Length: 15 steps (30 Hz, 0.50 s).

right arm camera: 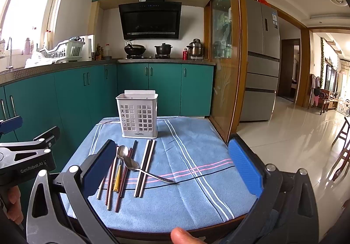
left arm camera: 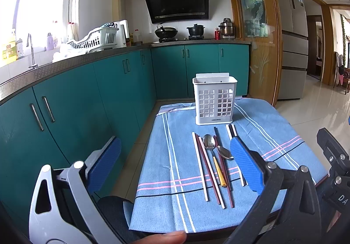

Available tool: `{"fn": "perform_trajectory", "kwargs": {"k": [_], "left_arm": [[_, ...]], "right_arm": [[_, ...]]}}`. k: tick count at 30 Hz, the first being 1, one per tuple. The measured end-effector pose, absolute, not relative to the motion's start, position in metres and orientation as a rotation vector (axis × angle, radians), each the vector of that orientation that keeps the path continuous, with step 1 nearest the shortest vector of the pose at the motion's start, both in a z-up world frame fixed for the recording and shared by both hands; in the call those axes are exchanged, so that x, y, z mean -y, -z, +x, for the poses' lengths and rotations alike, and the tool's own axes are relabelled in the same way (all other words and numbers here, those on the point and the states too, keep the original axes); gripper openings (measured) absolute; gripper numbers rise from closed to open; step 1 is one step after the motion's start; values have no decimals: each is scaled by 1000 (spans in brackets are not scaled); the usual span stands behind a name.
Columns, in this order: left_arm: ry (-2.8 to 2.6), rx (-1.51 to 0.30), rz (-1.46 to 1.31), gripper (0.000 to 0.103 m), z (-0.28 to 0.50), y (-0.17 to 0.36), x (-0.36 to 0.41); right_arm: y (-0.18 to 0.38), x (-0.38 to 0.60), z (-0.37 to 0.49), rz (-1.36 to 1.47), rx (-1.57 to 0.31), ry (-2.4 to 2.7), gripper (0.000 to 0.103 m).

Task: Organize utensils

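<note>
Spoons (right arm camera: 131, 164) x2 | chopsticks (right arm camera: 145, 168) approx 7 | holder (right arm camera: 137, 116) x1

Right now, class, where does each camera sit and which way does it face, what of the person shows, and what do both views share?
Left wrist: on the left hand-held gripper, open, facing the table from its near-left edge; a fingertip shows below, the right hand-held gripper at the right edge.
Right wrist: on the right hand-held gripper, open, facing the table more centrally; a fingertip below, a hand on the left one.
Shared: holder, spoons, chopsticks, stove.
</note>
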<state>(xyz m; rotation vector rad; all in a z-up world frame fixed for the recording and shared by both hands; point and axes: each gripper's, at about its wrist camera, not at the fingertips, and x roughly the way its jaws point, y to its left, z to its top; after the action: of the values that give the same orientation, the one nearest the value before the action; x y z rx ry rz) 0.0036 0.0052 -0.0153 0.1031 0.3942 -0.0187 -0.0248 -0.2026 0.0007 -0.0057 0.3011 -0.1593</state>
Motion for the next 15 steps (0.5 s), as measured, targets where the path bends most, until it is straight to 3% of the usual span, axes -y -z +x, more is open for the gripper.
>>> {"fn": "perform_trajectory", "kwargs": {"k": [15], "left_arm": [[16, -403, 107, 99, 5, 21, -7]], "right_arm": [[4, 202, -24, -1, -302, 155, 100]]}}
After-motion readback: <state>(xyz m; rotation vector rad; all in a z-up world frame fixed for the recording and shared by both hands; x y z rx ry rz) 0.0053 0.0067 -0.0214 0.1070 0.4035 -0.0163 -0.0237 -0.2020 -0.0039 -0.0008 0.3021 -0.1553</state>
